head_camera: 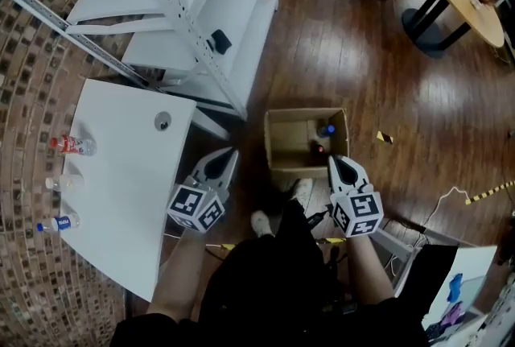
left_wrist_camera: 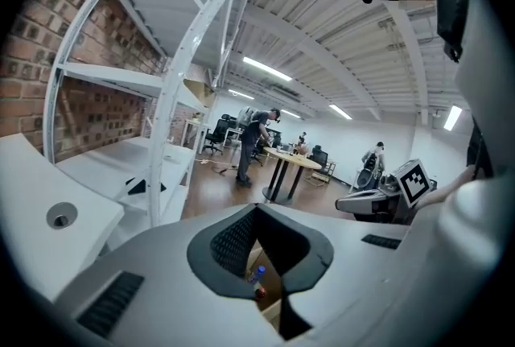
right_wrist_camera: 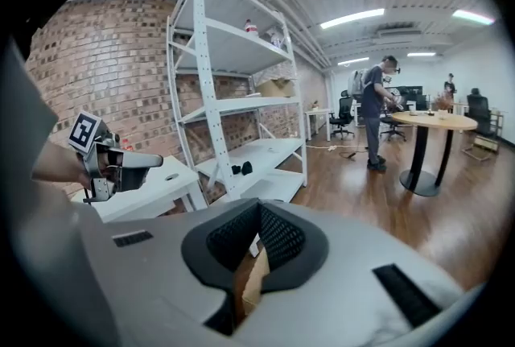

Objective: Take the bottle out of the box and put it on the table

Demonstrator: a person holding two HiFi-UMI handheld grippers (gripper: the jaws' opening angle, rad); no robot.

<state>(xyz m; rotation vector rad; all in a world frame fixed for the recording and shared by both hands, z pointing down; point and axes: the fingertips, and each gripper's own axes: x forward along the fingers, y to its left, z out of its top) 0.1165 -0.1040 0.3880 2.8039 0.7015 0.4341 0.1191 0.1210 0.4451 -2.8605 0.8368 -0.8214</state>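
Two tools are hovering low over a wooden floor, one in each of the person's hands. The left tool is showing its jaws pressed together with nothing between them. The right tool is likewise closed and empty. Just ahead of them an open cardboard box is sitting on the floor. The blue-capped bottle is lying inside it, beside a red-topped item. To the left, three other bottles are lying on the white tabletop.

Open-plan office, brick wall, metal shelving
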